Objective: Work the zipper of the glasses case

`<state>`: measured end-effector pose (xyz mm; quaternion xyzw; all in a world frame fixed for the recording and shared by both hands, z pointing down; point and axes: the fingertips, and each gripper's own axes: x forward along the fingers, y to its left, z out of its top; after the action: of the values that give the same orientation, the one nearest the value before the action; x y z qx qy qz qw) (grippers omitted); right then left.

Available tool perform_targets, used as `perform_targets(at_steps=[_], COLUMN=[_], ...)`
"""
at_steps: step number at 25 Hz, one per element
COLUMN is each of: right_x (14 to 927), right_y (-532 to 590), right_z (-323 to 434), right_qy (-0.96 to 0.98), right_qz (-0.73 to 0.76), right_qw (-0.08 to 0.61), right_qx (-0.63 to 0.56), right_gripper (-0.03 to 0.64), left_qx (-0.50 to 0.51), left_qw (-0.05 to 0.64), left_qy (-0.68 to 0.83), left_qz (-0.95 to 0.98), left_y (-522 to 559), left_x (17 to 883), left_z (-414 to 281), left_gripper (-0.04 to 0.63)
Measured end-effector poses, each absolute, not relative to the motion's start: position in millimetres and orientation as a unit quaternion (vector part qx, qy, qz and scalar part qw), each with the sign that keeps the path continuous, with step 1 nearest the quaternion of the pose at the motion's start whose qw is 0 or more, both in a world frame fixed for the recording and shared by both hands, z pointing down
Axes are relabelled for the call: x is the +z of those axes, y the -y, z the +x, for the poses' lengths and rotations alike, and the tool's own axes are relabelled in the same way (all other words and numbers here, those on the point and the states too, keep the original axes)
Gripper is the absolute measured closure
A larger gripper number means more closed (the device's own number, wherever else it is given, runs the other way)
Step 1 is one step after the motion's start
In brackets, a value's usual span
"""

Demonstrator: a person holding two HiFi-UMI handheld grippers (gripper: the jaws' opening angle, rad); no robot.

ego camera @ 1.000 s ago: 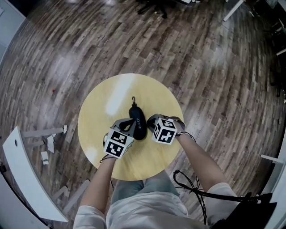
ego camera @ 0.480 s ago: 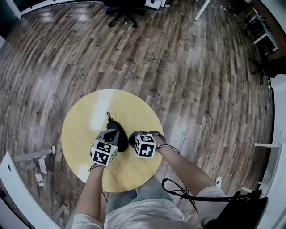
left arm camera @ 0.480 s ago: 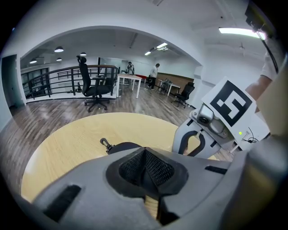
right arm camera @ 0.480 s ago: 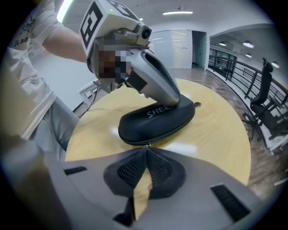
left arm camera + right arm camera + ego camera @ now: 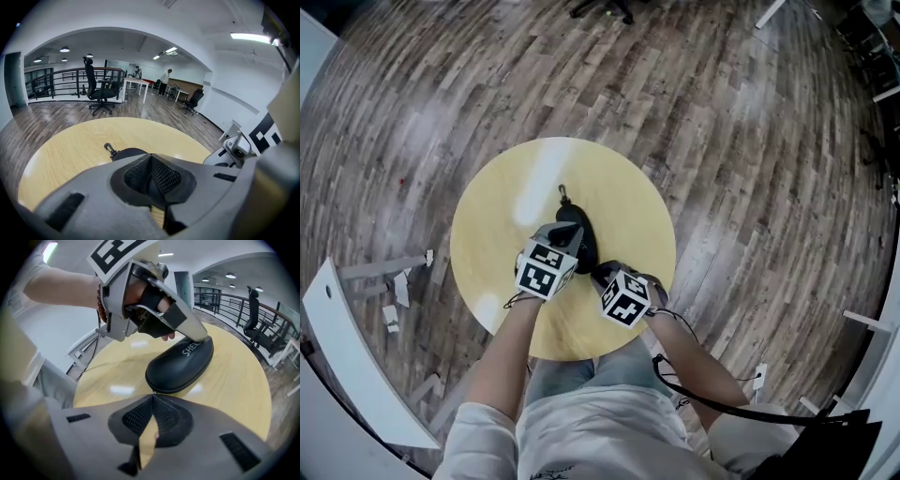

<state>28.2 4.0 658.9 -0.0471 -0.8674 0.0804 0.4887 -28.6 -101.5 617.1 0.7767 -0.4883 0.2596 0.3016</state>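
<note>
Wood-plank floor [image 5: 694, 112] all round; round yellow worktop [image 5: 487, 253] at centre, carrying black glasses case [image 5: 180, 364], lying flat and closed as far as visible, clip [image 5: 109, 149] at far end.

Left claw [image 5: 151, 158]: tips pressed together, nothing between them, laid on top of case toward far end, per right gripper view. Right claw [image 5: 152, 397]: tips likewise pressed together, just at near end of case, level with zipper seam [image 5: 164, 391]. Small bright speck at seam there, possibly zipper pull; too small to confirm, and no clear sign of anything pinched.

Step in hand, by judgement: taking zipper pull at near end. Procedure:

1. Press down with left claw to pin case against worktop; avoid covering seam.
2. Spread right claw slightly, bring tips onto pull tab only, close firmly; avoid catching fabric beside teeth.
3. Draw pull along curve of seam, not straight outward; follow rounded end of case.
4. Apply steady, low force. Likely fault: case sliding or turning on smooth worktop; counter with more downward pressure from left claw.
</note>
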Motion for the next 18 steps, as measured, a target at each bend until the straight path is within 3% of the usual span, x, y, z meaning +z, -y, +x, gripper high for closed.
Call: perform_targets(at_steps=[8,18], right_x=[667,664], right_y=[-13,-22], right_z=[6,-21], right_qy=[0.863,0.849], right_qz=[0.032,0.197], right_qw=[0.479,0.415], right_qx=[0.157,0.260], right_gripper=[0.617,0.617], left_qx=[0.254,0.249], left_qw=[0.305,0.309], left_qy=[0.489,0.483], left_qz=[0.777,0.780], left_y=[101,99], left_x=[628,627], left_z=[-42,-45], left_gripper=[0.588,0.588])
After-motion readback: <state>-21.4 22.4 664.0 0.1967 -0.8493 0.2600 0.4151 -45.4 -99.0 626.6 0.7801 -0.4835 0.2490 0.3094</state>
